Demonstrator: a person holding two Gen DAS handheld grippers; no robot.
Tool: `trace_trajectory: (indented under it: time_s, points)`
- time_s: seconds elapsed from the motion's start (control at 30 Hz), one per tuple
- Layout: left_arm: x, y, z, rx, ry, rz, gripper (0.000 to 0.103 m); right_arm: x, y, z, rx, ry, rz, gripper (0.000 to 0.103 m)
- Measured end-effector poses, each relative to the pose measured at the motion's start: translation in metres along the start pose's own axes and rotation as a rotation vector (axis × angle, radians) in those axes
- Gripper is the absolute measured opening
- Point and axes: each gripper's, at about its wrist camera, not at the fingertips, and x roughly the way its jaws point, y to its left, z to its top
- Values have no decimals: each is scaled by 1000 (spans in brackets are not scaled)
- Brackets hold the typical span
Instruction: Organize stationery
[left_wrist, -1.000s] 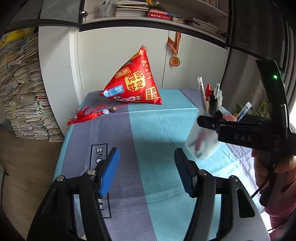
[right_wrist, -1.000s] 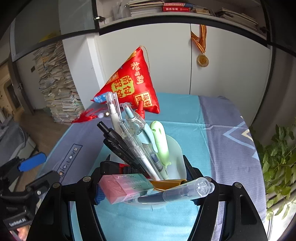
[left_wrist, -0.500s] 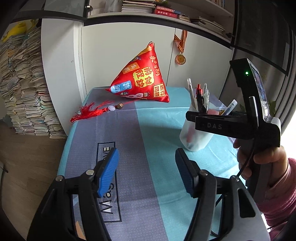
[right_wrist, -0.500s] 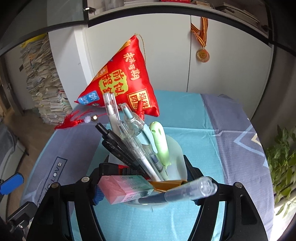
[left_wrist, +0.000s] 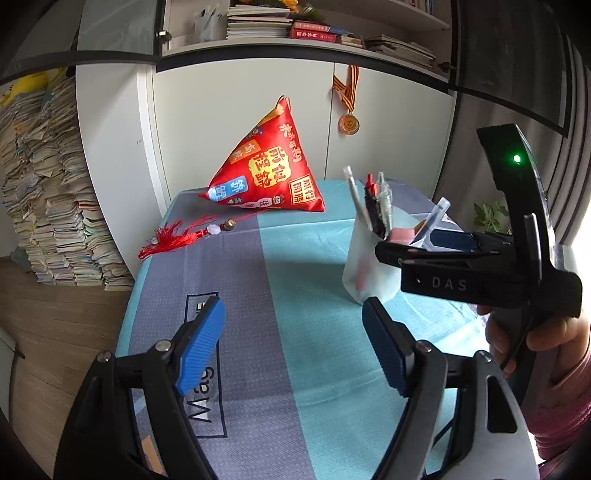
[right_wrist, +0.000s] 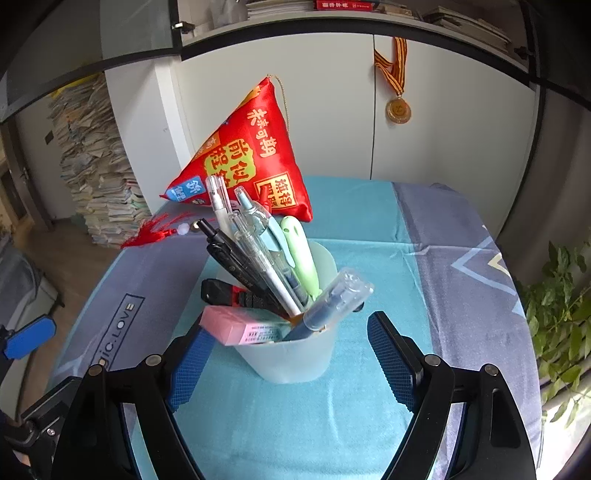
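Right gripper (right_wrist: 291, 360): my jaws are opening. The blue pads stand on either side of the cup, and I see a gap between each pad and the cup wall, so nothing is clamped.
Left gripper (left_wrist: 295, 347): my jaws are opening here as well, fingers well apart, with only tablecloth showing between them.
Pen cup (right_wrist: 295, 360): a frosted, translucent cup standing upright on the teal band of the tablecloth (right_wrist: 369, 206). In the right wrist view it sits dead centre between my pads; in the left wrist view it is at about 2 o'clock from my fingertips.
Cup contents: a bundle of pens (right_wrist: 258, 258) leaning toward 11 o'clock, clear, black, pale blue and light green among them. A pink eraser (right_wrist: 240, 328) lies across the rim at 9 o'clock, and a capped clear pen (right_wrist: 332, 299) pokes out toward 2 o'clock.
Red pouch (left_wrist: 269, 173): a pyramid-shaped satin piece with yellow characters at 12 o'clock beyond the cup, against the white cabinet.
Red tassel (left_wrist: 173, 238): on the grey band, at 10 o'clock from the cup in the left wrist view.
Medal (right_wrist: 398, 109): hanging on the cabinet door (right_wrist: 443, 110), at about 1 o'clock.
Person's hand (left_wrist: 535, 336): wrapped around the right gripper's handle, at 3 o'clock in the left wrist view.
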Motion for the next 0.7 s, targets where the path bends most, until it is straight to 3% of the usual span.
trace_trajectory:
  time_s: [0.37,0.5,0.7]
  points:
    - [-23,-36,4,53,-25,33,83,-66,-9,-20,-21,-79,14,84]
    - [-36,-52,5,77,-46,59,85,-100,-8,-27,-53,-144,-22,84]
    - [-60,-68,3,77,-89,120,102,-145,-13,-38,-44,-219,-74,94]
